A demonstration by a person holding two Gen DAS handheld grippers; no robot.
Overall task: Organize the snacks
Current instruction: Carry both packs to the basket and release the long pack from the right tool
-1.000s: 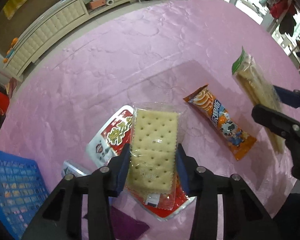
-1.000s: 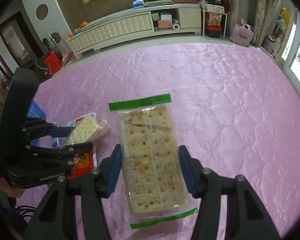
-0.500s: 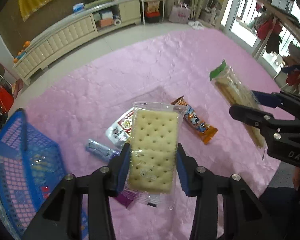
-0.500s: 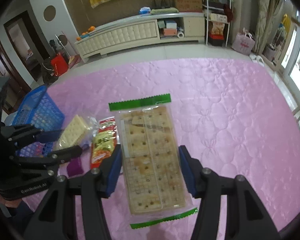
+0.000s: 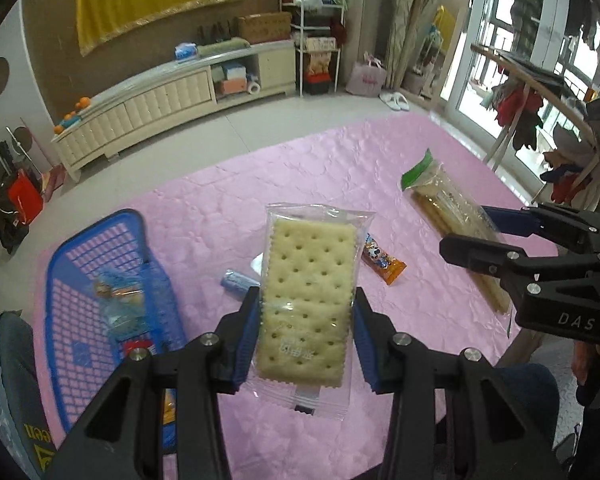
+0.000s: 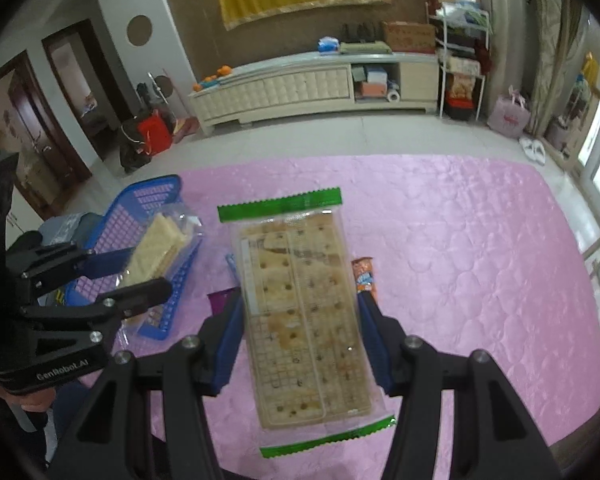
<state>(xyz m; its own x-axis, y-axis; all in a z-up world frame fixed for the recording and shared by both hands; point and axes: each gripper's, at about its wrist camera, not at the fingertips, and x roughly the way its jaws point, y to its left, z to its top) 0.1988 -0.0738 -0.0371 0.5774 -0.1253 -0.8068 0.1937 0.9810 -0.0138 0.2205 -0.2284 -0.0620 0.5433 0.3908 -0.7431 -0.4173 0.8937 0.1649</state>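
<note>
My left gripper (image 5: 305, 296) is shut on a clear-wrapped square cracker packet (image 5: 306, 300), held well above the pink table (image 5: 380, 168). In the right wrist view this left gripper (image 6: 144, 268) hangs with its cracker packet (image 6: 160, 248) over the blue basket (image 6: 148, 196). My right gripper (image 6: 300, 304) is shut on a long green-edged cracker pack (image 6: 300, 300), also in the air. The left wrist view shows that right gripper (image 5: 464, 228) at the right with the green-edged pack (image 5: 440, 196). The blue basket (image 5: 112, 236) stands at the table's left end with several snacks inside.
On the cloth lie an orange snack bar (image 5: 384, 264), a small blue packet (image 5: 238, 282) and a purple packet (image 6: 220, 300). A person's knee (image 5: 8, 360) is by the basket. Beyond the table's far edge are floor and a long cream cabinet (image 6: 308, 84).
Both grippers have risen with their packs still held, and the table looks further below. The left view has swung so the blue basket now shows fully at its left.
</note>
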